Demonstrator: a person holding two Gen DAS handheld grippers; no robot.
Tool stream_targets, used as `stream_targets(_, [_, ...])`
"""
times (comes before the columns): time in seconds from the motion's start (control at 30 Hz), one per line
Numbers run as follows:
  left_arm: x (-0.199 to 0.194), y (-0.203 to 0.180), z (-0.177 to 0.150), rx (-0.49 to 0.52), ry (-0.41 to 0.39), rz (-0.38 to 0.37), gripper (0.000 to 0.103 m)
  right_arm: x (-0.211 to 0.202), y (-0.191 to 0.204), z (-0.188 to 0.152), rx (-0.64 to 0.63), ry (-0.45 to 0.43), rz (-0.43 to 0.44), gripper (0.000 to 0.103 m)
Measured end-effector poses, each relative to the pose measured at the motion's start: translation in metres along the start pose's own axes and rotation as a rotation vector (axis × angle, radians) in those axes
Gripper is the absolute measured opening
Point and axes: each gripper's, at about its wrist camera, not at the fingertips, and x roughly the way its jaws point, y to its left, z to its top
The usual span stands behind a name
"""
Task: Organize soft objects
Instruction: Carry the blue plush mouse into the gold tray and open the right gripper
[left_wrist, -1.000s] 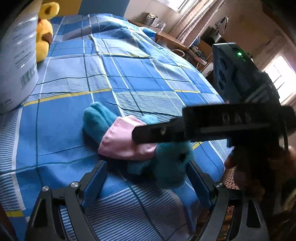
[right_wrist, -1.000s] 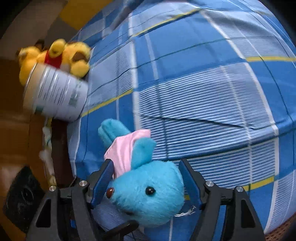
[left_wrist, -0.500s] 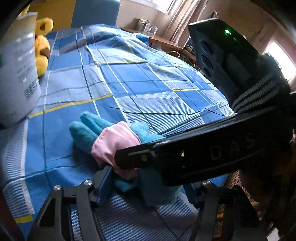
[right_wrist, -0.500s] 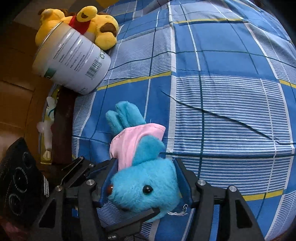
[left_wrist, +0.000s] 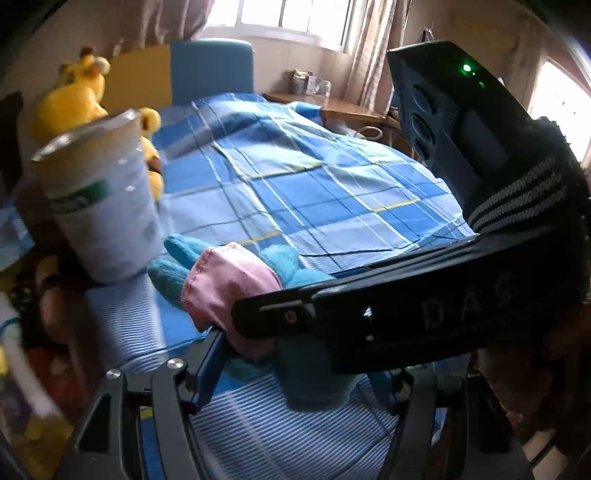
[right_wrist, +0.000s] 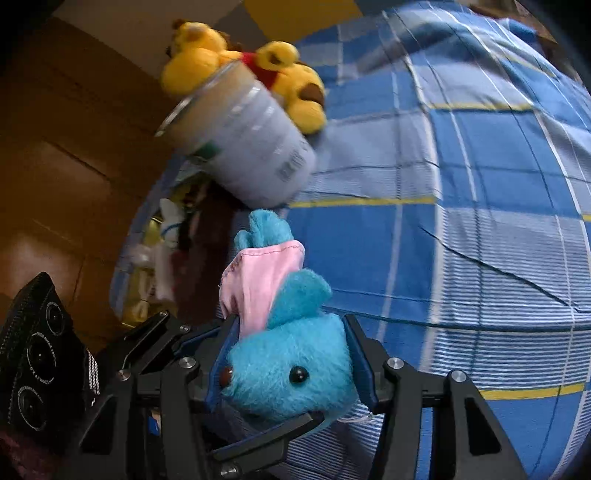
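A bright blue plush animal in a pink cloth garment is held above a blue checked bedspread. Its long axis runs away from both cameras, head nearest, legs pointing toward a grey cylindrical tin. The right gripper is closing on the head, pads pressing its sides. The left gripper clamps the body; the right gripper's black arm hides its far finger. A yellow plush bear lies behind the tin, partly covered.

My right gripper is closing on the blue plush toy, lifted near the bed edge.
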Motion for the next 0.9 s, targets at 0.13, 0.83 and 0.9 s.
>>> stream_targets(0.13, [-0.021,0.009,-0.003,0.012,-0.036,0.037,0.068,0.002,0.023,0.000,-0.036,-0.029,0.027,0.055])
stream_targets(0.83, [-0.107,0.118,-0.048,-0.194,-0.131,0.246,0.070,0.074,0.158,0.021,-0.253,0.038,0.128,0.054])
stream_targets(0.9, [-0.113,0.134,-0.055,-0.236,-0.135,0.262,0.070,0.087,0.172,0.024,-0.273,0.058,0.130,0.053])
